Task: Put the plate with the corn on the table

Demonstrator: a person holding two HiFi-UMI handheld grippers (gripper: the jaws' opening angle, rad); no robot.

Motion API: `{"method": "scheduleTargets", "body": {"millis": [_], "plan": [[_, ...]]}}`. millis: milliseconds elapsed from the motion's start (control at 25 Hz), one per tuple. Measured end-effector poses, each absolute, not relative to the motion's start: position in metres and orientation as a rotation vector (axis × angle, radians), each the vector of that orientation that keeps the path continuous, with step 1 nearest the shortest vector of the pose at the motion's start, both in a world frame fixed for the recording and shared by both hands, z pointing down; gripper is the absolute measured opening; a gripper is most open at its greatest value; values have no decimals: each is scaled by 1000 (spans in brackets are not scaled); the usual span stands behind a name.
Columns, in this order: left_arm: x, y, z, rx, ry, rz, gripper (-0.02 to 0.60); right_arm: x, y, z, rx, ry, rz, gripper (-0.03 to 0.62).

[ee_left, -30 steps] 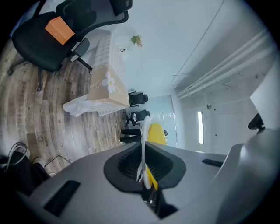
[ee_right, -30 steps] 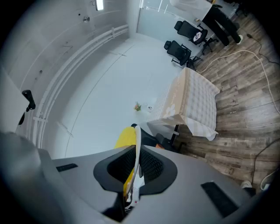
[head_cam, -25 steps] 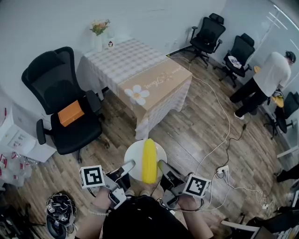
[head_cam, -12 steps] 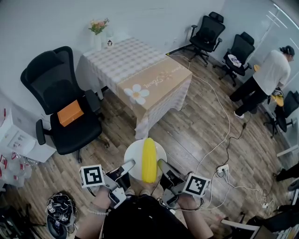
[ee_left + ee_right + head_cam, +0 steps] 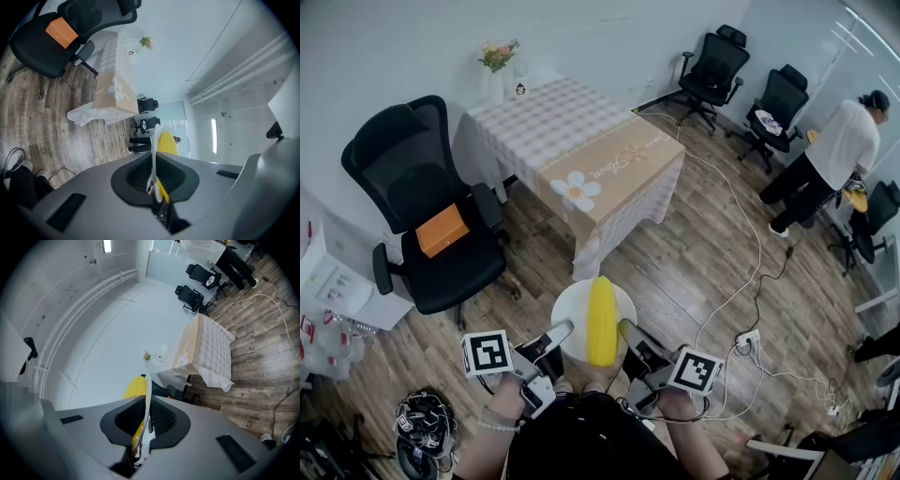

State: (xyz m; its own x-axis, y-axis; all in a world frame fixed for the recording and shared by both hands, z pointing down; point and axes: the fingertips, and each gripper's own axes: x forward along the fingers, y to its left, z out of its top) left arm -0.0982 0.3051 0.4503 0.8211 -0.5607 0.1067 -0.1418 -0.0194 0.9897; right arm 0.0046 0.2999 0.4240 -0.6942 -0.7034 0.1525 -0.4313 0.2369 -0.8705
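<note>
Corn point(image 5: 601, 321) lies lengthwise on the white plate point(image 5: 570, 309), its far end pointing to 12 o'clock, toward the table point(image 5: 581, 141) with the checked cloth. The table stands well apart from the plate, across the wood floor point(image 5: 694, 253). The plate is off the table, carried over the floor between the 2 grippers. The left gripper point(image 5: 555, 334) pinches the plate's rim at about 8 o'clock. In the left gripper view its jaws are clamped on the thin white edge, with the corn just beyond them. The right gripper point(image 5: 627, 334) bites the rim at about 4 o'clock, its jaws likewise pressed on the edge, the corn just beside them.
</note>
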Motion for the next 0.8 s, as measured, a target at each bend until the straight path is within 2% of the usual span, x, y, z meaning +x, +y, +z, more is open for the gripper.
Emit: {"method": "scheduleTargets", "body": {"millis": [800], "plan": [[-121,313,450,1630,-516,-321,28,-16,315,425,-1133,2176,-1374,51]]}}
